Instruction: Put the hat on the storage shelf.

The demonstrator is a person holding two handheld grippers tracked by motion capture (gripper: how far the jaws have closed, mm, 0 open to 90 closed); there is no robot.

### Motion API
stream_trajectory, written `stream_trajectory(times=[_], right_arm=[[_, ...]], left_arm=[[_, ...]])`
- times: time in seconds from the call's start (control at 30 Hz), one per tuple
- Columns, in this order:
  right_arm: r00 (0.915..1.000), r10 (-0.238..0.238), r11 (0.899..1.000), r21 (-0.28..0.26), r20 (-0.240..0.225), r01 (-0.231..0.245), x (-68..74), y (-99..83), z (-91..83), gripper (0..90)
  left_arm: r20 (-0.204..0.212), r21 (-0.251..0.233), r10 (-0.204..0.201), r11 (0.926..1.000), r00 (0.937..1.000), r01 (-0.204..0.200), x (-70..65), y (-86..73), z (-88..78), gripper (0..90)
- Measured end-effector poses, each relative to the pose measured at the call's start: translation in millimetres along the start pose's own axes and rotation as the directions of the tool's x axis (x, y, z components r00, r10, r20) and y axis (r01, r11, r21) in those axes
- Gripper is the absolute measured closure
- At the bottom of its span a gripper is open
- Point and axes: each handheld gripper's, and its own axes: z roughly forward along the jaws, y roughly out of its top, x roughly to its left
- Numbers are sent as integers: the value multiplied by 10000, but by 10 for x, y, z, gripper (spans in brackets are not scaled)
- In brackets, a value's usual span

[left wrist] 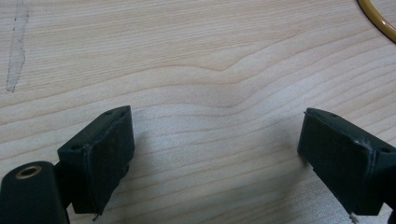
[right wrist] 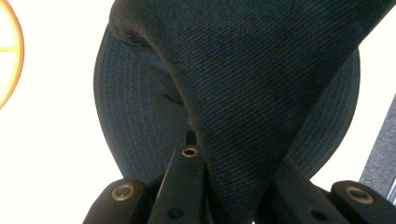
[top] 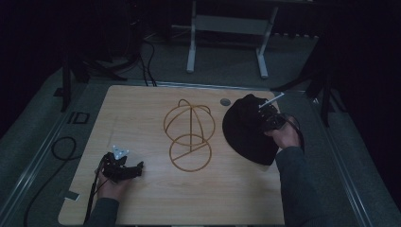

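Observation:
A black brimmed hat (top: 248,130) lies on the right side of the wooden table (top: 142,203). My right gripper (top: 270,119) sits on its right part, shut on a fold of the crown fabric; the right gripper view has the dark cloth (right wrist: 261,84) pinched between the jaws, with the stitched brim (right wrist: 126,126) behind. A golden wire hat stand (top: 189,135), a dome over a ring, stands mid-table. My left gripper (top: 124,170) rests near the front left, open and holding nothing; its pads (left wrist: 107,158) stand wide apart over bare wood.
A small grey disc (top: 225,101) lies at the table's far edge. Black cables (top: 61,146) loop on the floor at left, and a white frame's legs (top: 191,52) stand beyond the table. The stand's rim (left wrist: 378,18) shows at the corner of the left gripper view.

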Motion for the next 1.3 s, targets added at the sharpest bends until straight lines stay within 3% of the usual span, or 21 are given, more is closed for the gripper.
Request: stream_trajectory(times=[1.3], right_arm=[[9979, -653, 9957, -661, 38, 654, 153, 119, -247, 875]], left_arm=[[-4, -1, -6, 10000, 10000, 6, -1, 0, 0, 112]])
